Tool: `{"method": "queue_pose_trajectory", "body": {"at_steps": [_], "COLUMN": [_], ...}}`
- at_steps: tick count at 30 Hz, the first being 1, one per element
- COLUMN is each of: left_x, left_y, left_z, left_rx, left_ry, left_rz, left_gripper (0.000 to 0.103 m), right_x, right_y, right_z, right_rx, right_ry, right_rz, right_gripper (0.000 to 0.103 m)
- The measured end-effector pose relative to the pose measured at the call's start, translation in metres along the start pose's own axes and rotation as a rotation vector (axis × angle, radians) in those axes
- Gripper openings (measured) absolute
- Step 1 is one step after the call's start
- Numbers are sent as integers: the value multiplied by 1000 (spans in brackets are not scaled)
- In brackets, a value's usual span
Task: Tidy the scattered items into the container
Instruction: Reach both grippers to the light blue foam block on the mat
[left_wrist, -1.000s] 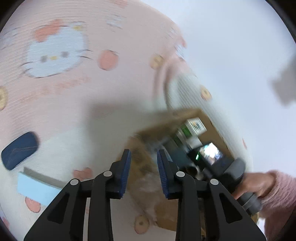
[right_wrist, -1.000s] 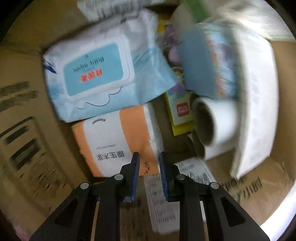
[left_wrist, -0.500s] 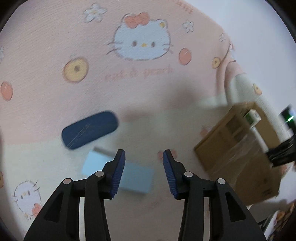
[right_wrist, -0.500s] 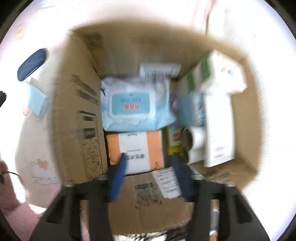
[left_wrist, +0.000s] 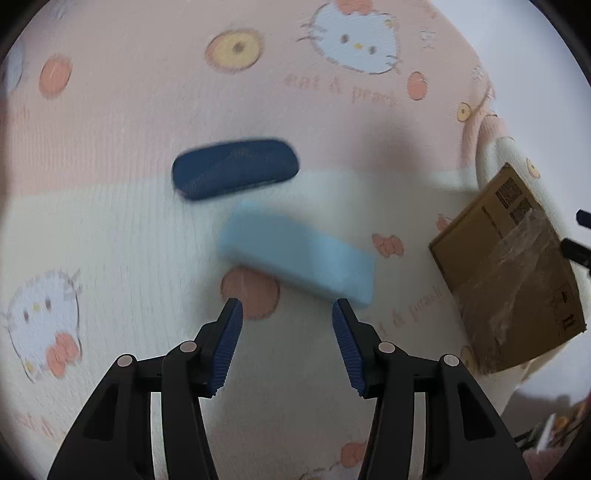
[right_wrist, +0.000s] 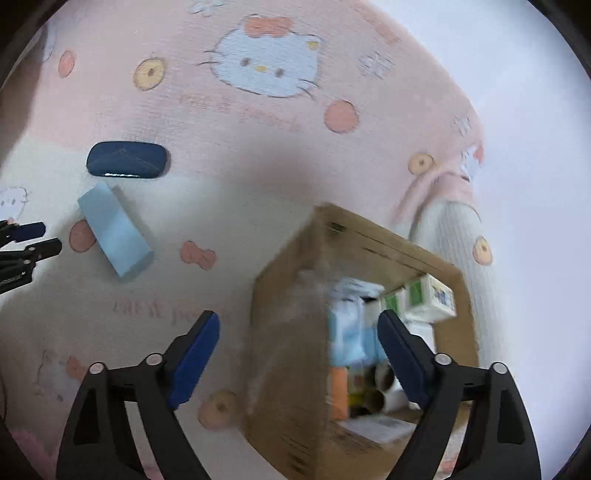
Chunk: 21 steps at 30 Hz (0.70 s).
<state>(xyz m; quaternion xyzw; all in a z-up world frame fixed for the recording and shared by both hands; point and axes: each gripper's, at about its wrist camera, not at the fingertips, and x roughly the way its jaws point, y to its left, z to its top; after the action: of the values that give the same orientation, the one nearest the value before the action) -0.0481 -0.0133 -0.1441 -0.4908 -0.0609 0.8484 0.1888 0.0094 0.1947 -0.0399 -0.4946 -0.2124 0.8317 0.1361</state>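
A light blue box (left_wrist: 299, 264) lies on the patterned blanket (left_wrist: 110, 229), just beyond my left gripper (left_wrist: 287, 308), whose jaws are opening with nothing between them. A dark blue glasses case (left_wrist: 236, 168) lies behind the box. In the right wrist view the same light blue box (right_wrist: 114, 232) and glasses case (right_wrist: 127, 159) lie at the left. My right gripper (right_wrist: 299, 325) hangs above the cardboard box (right_wrist: 288, 369), its jaws opening and empty. Inside the carton are wipes, packets and small cartons. The left gripper's fingertips (right_wrist: 33, 230) show at the left edge.
The cardboard box (left_wrist: 509, 269) stands at the right in the left wrist view, near the blanket's edge. Beyond the blanket lies a pale floor (right_wrist: 535, 129).
My left gripper swung away from the carton down toward the light blue box and opened wider. My right gripper rose out of the carton, opened wide and turned toward the blanket.
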Motion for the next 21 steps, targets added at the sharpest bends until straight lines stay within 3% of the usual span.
{"method": "queue_pose_trajectory", "body": {"at_steps": [2,6,12,16,18,21], "left_x": [3,15,32,40,46,57], "left_y": [8,25,48,61,66,75], "left_z": [-5,-6,3,13,18,29], "left_rx": [-23,-55,-99,-115,-121,-165], "left_ry": [5,13,17,8,4,2], "left_rz": [4,6,6,-16,-38,-53], "left_gripper": [55,56,56,56,56,56], "right_x": [14,42,74,79,86,103], "right_y": [33,84,128,131,128,126], "right_z": [-4,-16,-27,-28,-27,-27], "right_rx": [-70,-168,-265,-186,-109,1], "right_ry": [-6,-39,-187,-254,-251,-229], "right_rz": [80,115,45,199,286,349], "right_gripper": [88,88,88,88,88,88]}}
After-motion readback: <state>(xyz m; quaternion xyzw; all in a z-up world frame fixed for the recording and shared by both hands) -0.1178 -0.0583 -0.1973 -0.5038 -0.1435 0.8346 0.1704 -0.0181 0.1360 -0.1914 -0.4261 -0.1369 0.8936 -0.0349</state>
